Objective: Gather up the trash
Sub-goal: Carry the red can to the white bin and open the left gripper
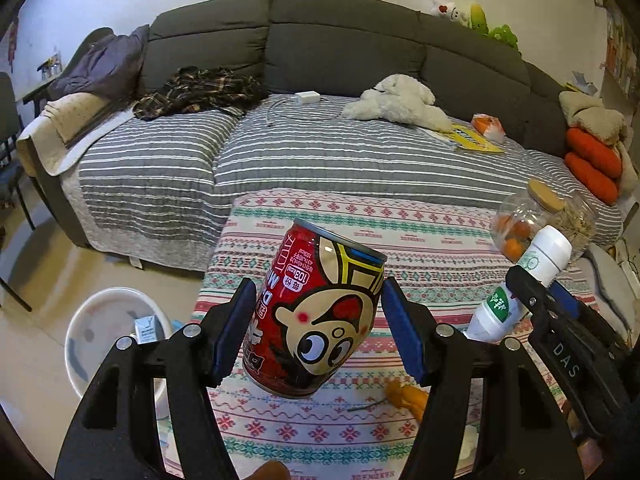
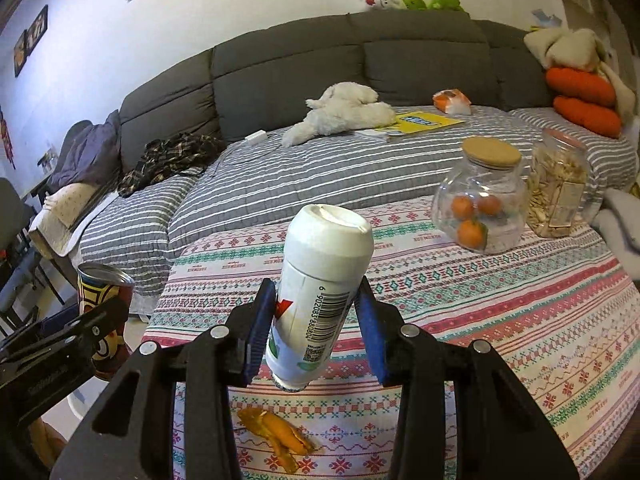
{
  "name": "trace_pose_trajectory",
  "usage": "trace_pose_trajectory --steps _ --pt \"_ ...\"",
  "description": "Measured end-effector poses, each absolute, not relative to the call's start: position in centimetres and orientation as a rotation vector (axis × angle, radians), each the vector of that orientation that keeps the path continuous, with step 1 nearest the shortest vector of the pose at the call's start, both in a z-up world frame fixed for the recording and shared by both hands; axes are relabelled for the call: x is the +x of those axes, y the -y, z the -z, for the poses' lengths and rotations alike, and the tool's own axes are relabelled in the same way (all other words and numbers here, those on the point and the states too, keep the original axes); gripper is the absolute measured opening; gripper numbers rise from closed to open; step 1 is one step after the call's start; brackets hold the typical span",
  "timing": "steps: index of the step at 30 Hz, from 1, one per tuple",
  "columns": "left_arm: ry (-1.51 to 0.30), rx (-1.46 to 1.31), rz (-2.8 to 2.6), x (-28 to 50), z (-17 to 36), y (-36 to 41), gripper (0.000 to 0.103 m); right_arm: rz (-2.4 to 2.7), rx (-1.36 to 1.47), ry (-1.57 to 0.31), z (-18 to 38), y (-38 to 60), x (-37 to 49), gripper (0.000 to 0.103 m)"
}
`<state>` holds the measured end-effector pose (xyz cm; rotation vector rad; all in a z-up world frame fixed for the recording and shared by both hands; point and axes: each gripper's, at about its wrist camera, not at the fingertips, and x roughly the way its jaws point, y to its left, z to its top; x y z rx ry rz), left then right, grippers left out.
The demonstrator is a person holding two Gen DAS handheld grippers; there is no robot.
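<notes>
- Red can (image 1: 314,312), printed with a cartoon face, hangs tilted in the air above the patterned worktop (image 1: 420,236), its silver rim leaning toward 1 o'clock in the left wrist view.
- Left gripper (image 1: 318,330) has its blue-padded fingers (image 1: 234,330) clenched on the can's sides, so the can is off the cloth.
- White bottle (image 2: 320,296), with a barcode label and a white cap, is likewise lifted clear of the worktop and tilts toward 1 o'clock in the right wrist view.
- Right gripper (image 2: 316,330) grasps the bottle around its lower body, pads pressed to both sides.
- From the left wrist view the bottle and the right gripper sit at 3 o'clock of the can; from the right wrist view the can shows at 9 o'clock.
- Orange peel (image 2: 280,434) lies flat on the cloth at 6 o'clock, below the bottle.
- White bin (image 1: 110,340) stands on the floor at 8 o'clock of the can, with a small carton (image 1: 146,328) inside.
- Glass jar (image 2: 478,200) with a wooden lid holds small oranges at 2 o'clock on the worktop; a second jar (image 2: 558,184) of pale snacks stands just beside it.
- Grey sofa (image 2: 340,52) with a striped cover runs behind, carrying a white plush toy (image 2: 344,112).
</notes>
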<state>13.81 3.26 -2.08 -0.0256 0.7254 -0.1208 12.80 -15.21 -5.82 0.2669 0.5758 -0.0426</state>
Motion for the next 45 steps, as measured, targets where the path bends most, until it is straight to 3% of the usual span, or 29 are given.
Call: trace_pose_trajectory --steps 11,30,33,45 --pt "-0.74 -0.015 0.021 14.1 2.3 -6.9 0.061 -0.005 0.243 -0.59 6.3 12.7 13.3 0.041" --pt "-0.856 -0.187 -0.27 15.0 2.8 -20.7 0.062 -0.166 0.189 -0.59 5.4 6.2 12.6 0.041" --pt "-0.836 -0.211 -0.295 14.6 2.2 -22.4 0.069 -0.216 0.168 -0.604 5.4 3.7 12.4 0.041" --pt "-0.716 -0.239 -0.399 11.8 -1.0 -26.5 0.069 -0.396 0.156 -0.654 6.4 -7.7 13.5 0.041"
